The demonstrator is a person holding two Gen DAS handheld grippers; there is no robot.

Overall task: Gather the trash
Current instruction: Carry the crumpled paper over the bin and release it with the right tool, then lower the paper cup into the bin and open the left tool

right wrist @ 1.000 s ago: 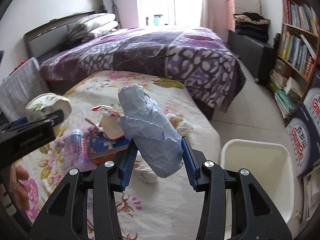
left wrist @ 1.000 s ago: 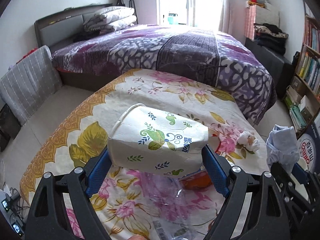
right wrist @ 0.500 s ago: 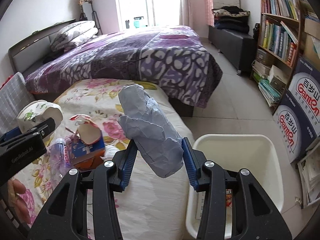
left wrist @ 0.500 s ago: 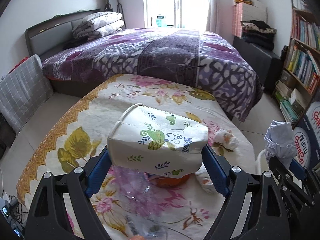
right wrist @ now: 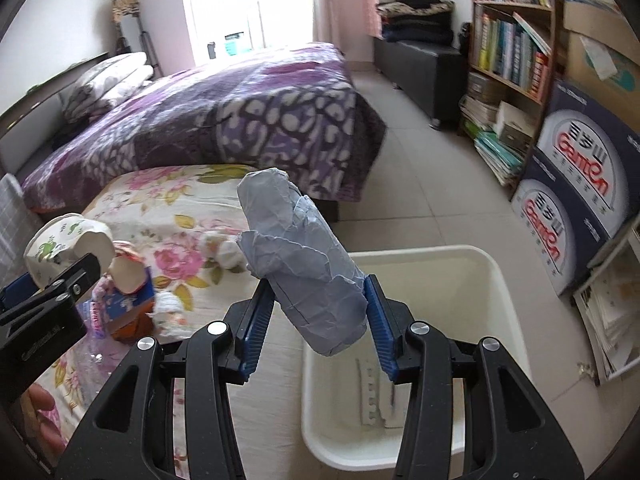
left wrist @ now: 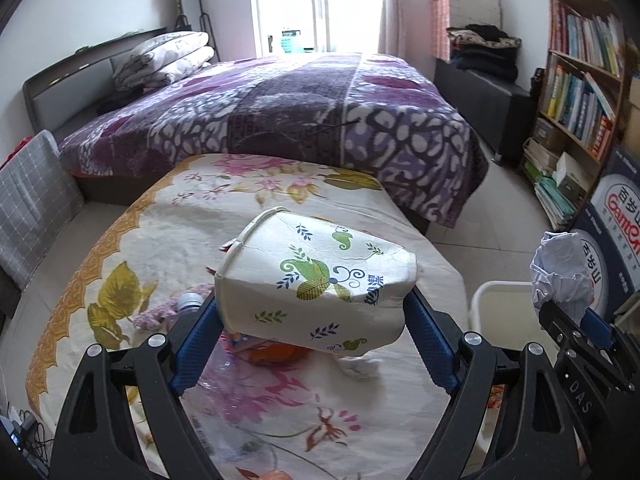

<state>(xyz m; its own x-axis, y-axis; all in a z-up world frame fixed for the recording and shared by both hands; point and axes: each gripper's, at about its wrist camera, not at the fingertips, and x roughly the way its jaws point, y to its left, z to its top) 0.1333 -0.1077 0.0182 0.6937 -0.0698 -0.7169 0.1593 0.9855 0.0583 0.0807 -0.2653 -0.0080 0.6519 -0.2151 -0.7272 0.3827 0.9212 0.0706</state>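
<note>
My left gripper is shut on a crushed paper cup printed with green leaves, held above the flowered cloth. My right gripper is shut on a crumpled grey-blue paper wad, which hangs over the near rim of a white bin. The left wrist view also shows that paper wad and the bin at its right edge. More trash lies on the cloth: a clear plastic bottle, a torn carton and white tissue lumps.
A bed with a purple patterned blanket stands behind the cloth. Bookshelves and printed cardboard boxes line the right wall. Loose papers lie on the tiled floor right of the bin. A dark bench stands by the far wall.
Both grippers have swung to the right with their loads. The white bin has come in under the right gripper, and its rim now shows in the left wrist view.
</note>
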